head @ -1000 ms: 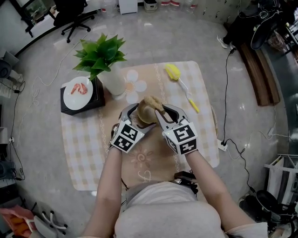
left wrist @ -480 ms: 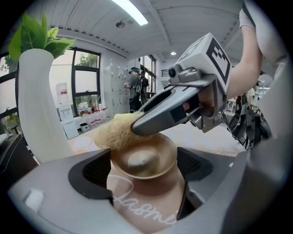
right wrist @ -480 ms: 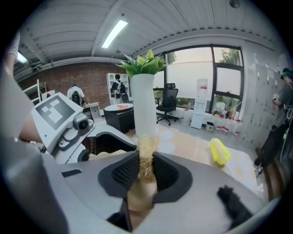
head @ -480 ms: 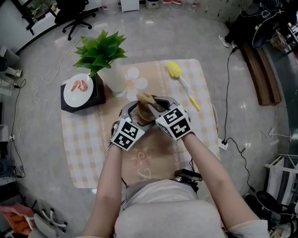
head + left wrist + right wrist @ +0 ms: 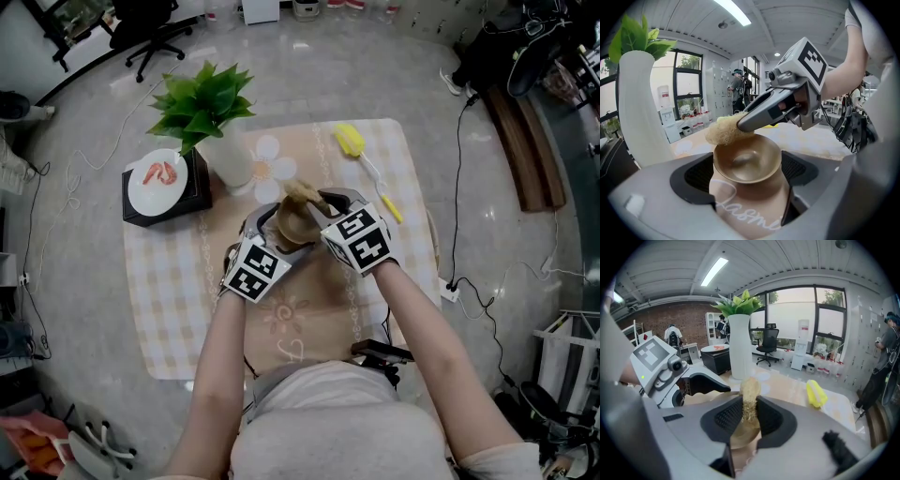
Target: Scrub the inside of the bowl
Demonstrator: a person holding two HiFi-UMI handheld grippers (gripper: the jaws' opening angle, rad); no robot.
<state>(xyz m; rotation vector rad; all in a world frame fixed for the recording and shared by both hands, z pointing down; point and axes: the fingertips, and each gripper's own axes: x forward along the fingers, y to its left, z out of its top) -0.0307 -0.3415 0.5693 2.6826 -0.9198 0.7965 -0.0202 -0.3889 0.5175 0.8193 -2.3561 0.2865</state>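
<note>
Bowl [image 5: 747,161] is clamped by its sides in the wide-set left gripper [image 5: 749,176] over the table [image 5: 178,300], so the mouth is kept steady and exposed. Scrub pad [image 5: 750,397] is pinched in the right gripper [image 5: 749,418] and laid on the bowl's far rim, ready for scrubbing

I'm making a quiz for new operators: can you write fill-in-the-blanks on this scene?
The left gripper grips a brass-coloured ___.
The tan scrub pad is pinched by the ___ gripper.
The brush lying on the table is ___.
Missing: bowl; right; yellow.
</note>
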